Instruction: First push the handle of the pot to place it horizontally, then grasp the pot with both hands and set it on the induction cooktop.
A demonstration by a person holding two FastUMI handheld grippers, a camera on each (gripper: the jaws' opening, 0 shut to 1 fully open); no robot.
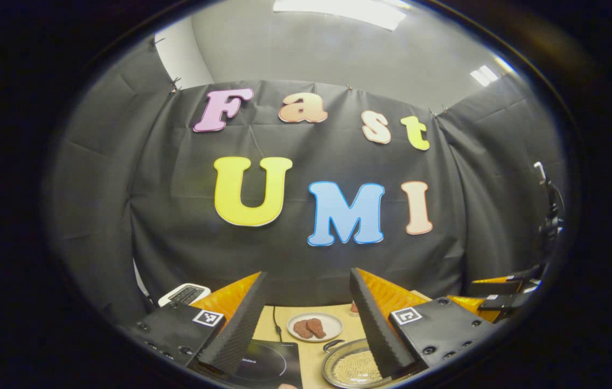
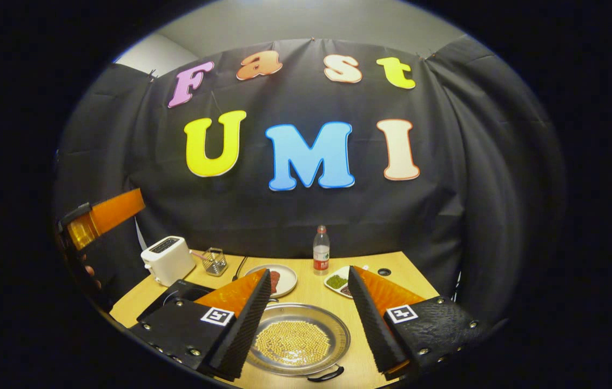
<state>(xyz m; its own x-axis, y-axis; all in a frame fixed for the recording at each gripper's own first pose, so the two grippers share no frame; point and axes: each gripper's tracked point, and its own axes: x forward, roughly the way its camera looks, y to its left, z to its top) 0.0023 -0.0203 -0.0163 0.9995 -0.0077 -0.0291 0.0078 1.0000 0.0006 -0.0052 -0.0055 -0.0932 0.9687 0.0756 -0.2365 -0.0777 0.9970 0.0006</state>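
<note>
The pot [image 2: 297, 337] is a shallow steel pan holding yellow grains, on the wooden table [image 2: 392, 275]. A dark loop handle [image 2: 327, 374] sits on its near rim. My right gripper [image 2: 310, 270] hovers open above it, one finger on each side. The black induction cooktop [image 2: 176, 294] lies left of the pot, partly behind my finger. In the left gripper view the pot [image 1: 351, 370] sits low right, its handle [image 1: 333, 344] on the far rim, and the cooktop [image 1: 273, 362] low centre. My left gripper [image 1: 308, 273] is open and raised, holding nothing.
A white toaster [image 2: 167, 259] and wire basket [image 2: 214, 261] stand back left. A plate of meat [image 2: 283, 278], a bottle [image 2: 321, 250] and a dish of green beans [image 2: 338, 281] sit behind the pot. A hand [image 2: 89, 273] holds the left gripper [image 2: 103, 216].
</note>
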